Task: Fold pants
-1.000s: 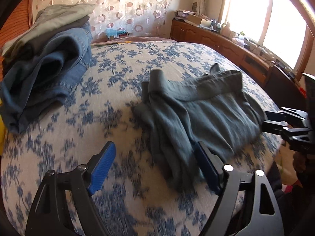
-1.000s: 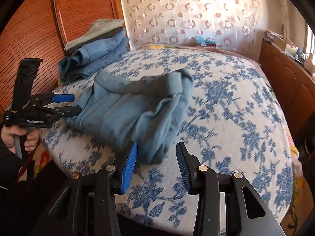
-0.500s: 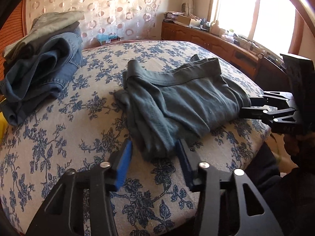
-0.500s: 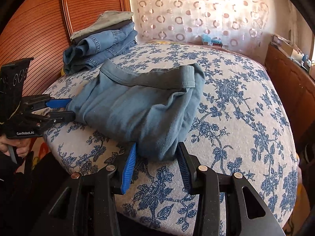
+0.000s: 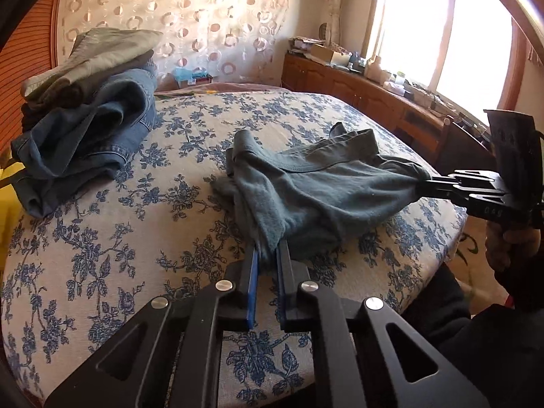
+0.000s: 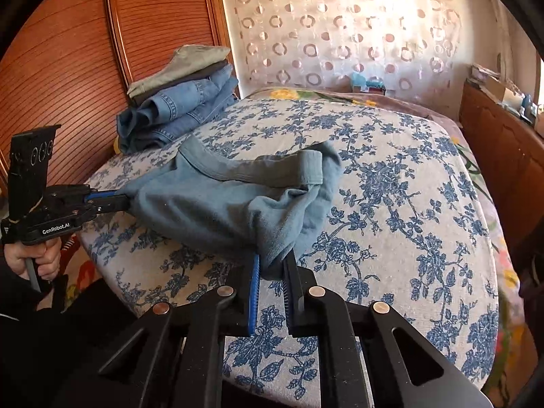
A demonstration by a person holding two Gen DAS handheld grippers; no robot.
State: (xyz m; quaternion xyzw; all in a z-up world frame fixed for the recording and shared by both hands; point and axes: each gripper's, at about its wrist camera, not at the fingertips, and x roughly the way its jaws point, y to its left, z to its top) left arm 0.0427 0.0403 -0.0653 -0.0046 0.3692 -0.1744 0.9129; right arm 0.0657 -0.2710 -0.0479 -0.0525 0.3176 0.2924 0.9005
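The left gripper has its jaws closing on a bunched corner of the grey-blue pants, the cloth pinched between the blue pads at the near edge of the bed. The right gripper likewise is closing its jaws on the opposite corner of the pants, fabric caught between its pads.

Each wrist view shows the other tool from the side, which its own camera cannot: in the left view the right gripper reaches in from the right with the cloth drawn taut to its tips, a hand on its handle; in the right view the left gripper comes in from the left, gripped by a hand below. Only the left view takes in the bright window and the cluttered wooden sideboard; only the right view shows the ribbed wooden panel behind the bed.

The pants lie crumpled on the blue-flowered bedspread, waistband ribbing toward the far side, the near hem lifted slightly and stretched between the two grippers.

A pile of folded jeans and other clothes sits well apart at the far left corner. The middle and far right of the bed are bare cover; both grippers work at its near rounded edge.
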